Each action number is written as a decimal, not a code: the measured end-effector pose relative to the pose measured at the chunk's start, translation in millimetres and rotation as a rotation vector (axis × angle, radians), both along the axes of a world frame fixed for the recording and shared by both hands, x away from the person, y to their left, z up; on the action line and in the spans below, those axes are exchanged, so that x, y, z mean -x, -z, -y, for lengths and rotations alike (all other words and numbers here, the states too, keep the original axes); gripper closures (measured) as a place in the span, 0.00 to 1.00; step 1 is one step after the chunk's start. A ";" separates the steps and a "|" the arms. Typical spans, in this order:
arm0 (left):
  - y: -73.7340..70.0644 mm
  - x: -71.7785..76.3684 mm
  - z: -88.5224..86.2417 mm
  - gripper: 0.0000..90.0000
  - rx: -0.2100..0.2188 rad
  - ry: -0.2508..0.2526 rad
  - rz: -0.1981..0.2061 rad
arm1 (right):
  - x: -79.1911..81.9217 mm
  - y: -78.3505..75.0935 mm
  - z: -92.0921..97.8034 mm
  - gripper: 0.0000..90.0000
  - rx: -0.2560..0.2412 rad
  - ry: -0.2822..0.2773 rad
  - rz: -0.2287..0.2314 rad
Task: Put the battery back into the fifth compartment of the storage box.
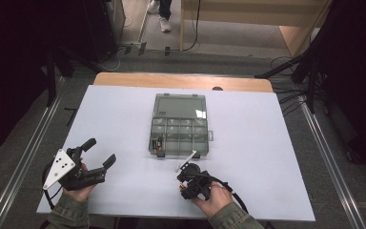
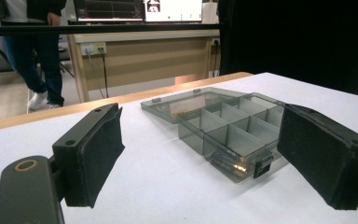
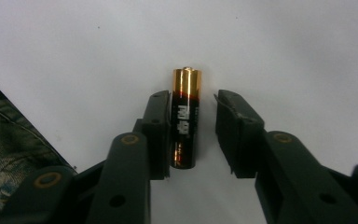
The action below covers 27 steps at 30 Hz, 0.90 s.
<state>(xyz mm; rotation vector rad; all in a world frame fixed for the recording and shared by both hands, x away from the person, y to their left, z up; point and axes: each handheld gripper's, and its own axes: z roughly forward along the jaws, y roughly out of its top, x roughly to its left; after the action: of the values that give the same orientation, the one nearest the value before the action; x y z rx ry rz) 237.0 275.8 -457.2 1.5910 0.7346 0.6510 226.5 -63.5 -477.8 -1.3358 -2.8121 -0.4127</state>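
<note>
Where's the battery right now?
In the right gripper view, the battery lies on the white table between the right gripper fingers, against the left-hand one.

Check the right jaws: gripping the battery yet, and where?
Not gripped. The battery lies between the open right gripper jaws, its black body against one jaw, a gap to the other.

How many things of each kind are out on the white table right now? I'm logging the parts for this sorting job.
Compartment boxes: 1, the clear organizer box, lid open.
Batteries: 2, one battery between the right gripper jaws, one battery in the box's near-left compartment.
Grippers: 2, that one and the left gripper.
Total: 5.
</note>
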 end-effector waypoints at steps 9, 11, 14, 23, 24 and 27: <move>-0.1 0.2 -0.1 0.16 -0.001 -0.002 0.001 | -3.3 -0.6 2.6 0.86 -0.013 0.010 -0.029; 0.0 0.1 0.0 0.16 -0.001 -0.001 0.000 | -3.8 -0.6 3.3 0.86 -0.016 0.008 -0.034; 0.1 0.2 0.4 0.16 -0.001 0.000 -0.001 | -4.4 -0.4 3.8 0.86 -0.017 0.005 -0.034; 0.0 0.1 0.1 0.16 -0.001 0.000 0.000 | -8.9 -7.1 8.2 0.86 -0.061 0.023 -0.022; 0.0 0.2 0.1 0.16 -0.001 -0.001 0.000 | -10.1 -9.4 8.9 0.86 -0.073 0.037 -0.026; 0.0 0.2 0.2 0.16 -0.001 0.000 -0.001 | -16.0 -16.8 12.0 0.86 -0.099 0.043 -0.004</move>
<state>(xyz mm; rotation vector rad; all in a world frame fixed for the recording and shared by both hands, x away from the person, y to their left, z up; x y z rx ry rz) 236.8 275.5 -457.2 1.5925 0.7346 0.6511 242.5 -75.4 -461.0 -1.3767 -2.7244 -0.5425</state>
